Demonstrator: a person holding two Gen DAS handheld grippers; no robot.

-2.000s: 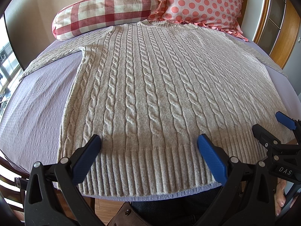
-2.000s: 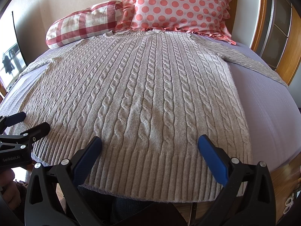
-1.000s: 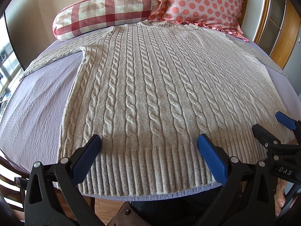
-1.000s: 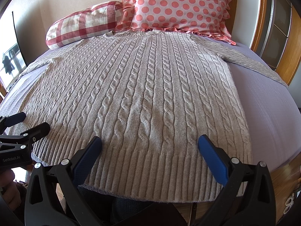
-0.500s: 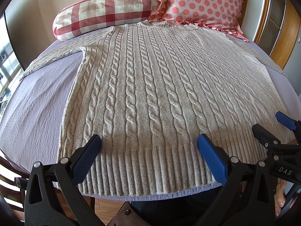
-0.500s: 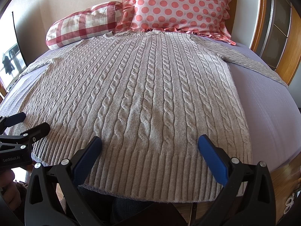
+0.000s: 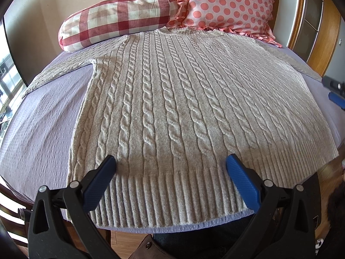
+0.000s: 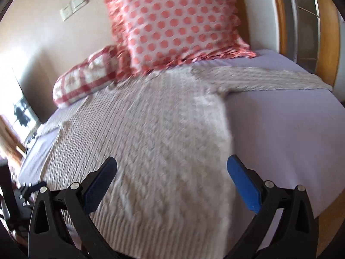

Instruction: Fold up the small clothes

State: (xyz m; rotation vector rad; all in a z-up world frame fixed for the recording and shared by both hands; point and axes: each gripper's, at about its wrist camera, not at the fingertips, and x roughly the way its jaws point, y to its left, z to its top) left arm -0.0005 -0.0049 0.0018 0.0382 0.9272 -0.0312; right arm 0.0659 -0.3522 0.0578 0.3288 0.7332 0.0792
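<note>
A grey cable-knit sweater (image 7: pixel 183 108) lies flat on a lilac bed sheet (image 7: pixel 43 118), hem toward me, both sleeves spread out sideways. My left gripper (image 7: pixel 171 166) is open and empty, hovering over the ribbed hem. My right gripper (image 8: pixel 172 168) is open and empty, over the sweater's right half (image 8: pixel 161 140), in a blurred view; its right sleeve (image 8: pixel 269 79) stretches across the sheet. The right gripper's blue tip (image 7: pixel 336 98) shows at the right edge of the left wrist view. The left gripper (image 8: pixel 28 192) shows low at the left of the right wrist view.
A red checked bolster (image 7: pixel 116 19) and a pink polka-dot pillow (image 7: pixel 228 4) rest at the head of the bed beyond the collar. A wooden frame (image 7: pixel 321 43) stands on the right. The bed's front edge (image 7: pixel 172 229) is just below the hem.
The right gripper has risen and swung forward and to the right, away from the hem, so its view is blurred. The left gripper and the sweater have stayed still.
</note>
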